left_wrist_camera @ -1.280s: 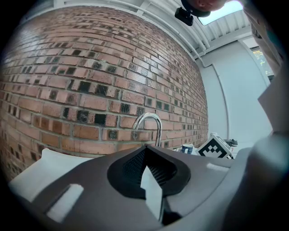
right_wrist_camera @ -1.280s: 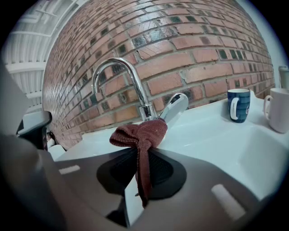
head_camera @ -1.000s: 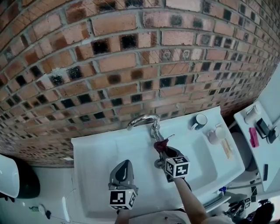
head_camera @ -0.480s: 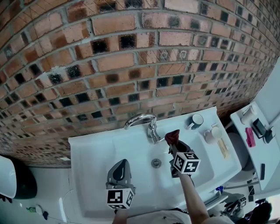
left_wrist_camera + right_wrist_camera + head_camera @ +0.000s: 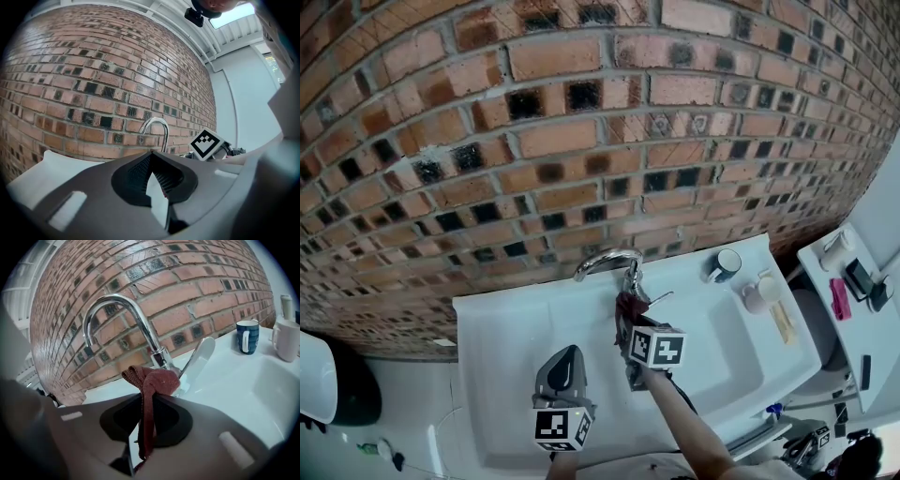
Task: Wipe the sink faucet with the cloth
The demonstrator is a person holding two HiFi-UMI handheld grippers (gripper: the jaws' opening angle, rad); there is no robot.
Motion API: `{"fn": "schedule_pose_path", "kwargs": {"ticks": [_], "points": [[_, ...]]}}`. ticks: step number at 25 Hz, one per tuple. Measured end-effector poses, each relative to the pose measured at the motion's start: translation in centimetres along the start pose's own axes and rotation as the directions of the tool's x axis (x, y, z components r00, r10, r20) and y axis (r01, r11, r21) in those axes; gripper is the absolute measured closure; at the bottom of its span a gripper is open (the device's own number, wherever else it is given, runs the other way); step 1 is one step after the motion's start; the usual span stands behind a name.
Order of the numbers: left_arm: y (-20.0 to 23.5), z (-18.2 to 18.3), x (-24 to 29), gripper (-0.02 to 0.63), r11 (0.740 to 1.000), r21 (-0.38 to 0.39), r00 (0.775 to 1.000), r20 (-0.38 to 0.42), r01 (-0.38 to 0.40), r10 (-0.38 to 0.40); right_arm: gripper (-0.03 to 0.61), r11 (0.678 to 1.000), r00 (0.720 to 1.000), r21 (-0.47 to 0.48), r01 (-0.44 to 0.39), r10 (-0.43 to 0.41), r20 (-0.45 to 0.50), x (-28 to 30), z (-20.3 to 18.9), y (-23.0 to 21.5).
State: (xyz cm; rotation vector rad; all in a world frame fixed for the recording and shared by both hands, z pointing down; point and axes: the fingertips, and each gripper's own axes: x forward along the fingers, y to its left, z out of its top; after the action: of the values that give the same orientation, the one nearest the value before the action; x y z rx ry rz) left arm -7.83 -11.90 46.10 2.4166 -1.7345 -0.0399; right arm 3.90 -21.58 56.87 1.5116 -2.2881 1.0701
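Brick wall point(image 5: 581, 141) rose behind the white sink point(image 5: 502, 323). Its faucet point(image 5: 114, 297) had the dark red cloth point(image 5: 155, 378) bunched against its base, clamped in the right tool point(image 5: 150, 404). Left tool point(image 5: 565, 361), jaws together and empty, hovered over the sink's left part.

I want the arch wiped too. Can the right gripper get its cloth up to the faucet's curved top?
Probably yes: the right gripper, shut on the cloth, sits at the faucet base, and nothing stands between it and the arch.
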Motion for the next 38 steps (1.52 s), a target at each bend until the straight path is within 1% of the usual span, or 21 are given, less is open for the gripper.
{"fn": "schedule_pose_path", "kwargs": {"ticks": [4,8,10,14,18,21,23,26,31,36,38], "points": [[0.7,0.1,-0.1,0.609,1.0,-0.006,1.0,0.002,-0.017,0.017,0.534,0.998,1.0,0.054,-0.011,0.01,0.014,0.0,1.7,-0.2],[1.2,0.2,-0.4,0.609,0.999,-0.009,0.999,0.003,-0.032,0.032,0.534,0.997,0.998,0.072,0.008,-0.013,0.068,0.1,4.5,-1.2],[1.3,-0.2,-0.6,0.609,0.999,-0.014,0.999,0.0,-0.036,0.036,0.534,0.998,0.997,0.066,0.015,-0.02,0.069,0.1,5.5,-1.6],[1.7,-0.1,-0.8,0.609,0.998,-0.025,0.999,0.003,-0.049,0.049,0.534,1.0,0.998,-0.009,0.01,-0.01,0.068,-0.2,6.3,-0.7],[1.8,0.1,-0.8,0.609,0.998,-0.027,0.999,0.008,-0.05,0.05,0.534,0.998,0.988,-0.052,-0.039,0.046,0.145,-1.2,9.3,1.6],[1.7,0.0,-0.8,0.609,0.998,-0.028,0.999,0.011,-0.047,0.048,0.534,0.99,0.973,-0.125,-0.069,0.094,0.211,-2.6,11.6,4.1],[1.9,0.1,-0.9,0.609,0.998,-0.03,0.999,0.015,-0.05,0.051,0.534,0.98,0.957,-0.18,-0.084,0.13,0.26,-3.6,13.0,6.1],[2.1,0.4,-1.2,0.609,0.998,-0.033,0.998,0.019,-0.06,0.061,0.534,0.96,0.95,-0.269,-0.081,0.156,0.271,-4.1,13.7,8.7],[2.5,0.3,-1.4,0.609,0.997,-0.034,0.997,0.023,-0.07,0.071,0.534,0.921,0.95,-0.373,-0.11,0.208,0.235,-3.8,11.9,11.8],[2.8,0.4,-1.5,0.609,0.996,-0.036,0.996,0.025,-0.08,0.081,0.534,0.872,0.954,-0.468,-0.144,0.247,0.167,-2.9,9.4,14.0],[2.8,0.4,-1.5,0.609,0.996,-0.035,0.996,0.024,-0.082,0.083,0.534,0.856,0.954,-0.49,-0.167,0.266,0.138,-3.0,8.6,14.4]]}}
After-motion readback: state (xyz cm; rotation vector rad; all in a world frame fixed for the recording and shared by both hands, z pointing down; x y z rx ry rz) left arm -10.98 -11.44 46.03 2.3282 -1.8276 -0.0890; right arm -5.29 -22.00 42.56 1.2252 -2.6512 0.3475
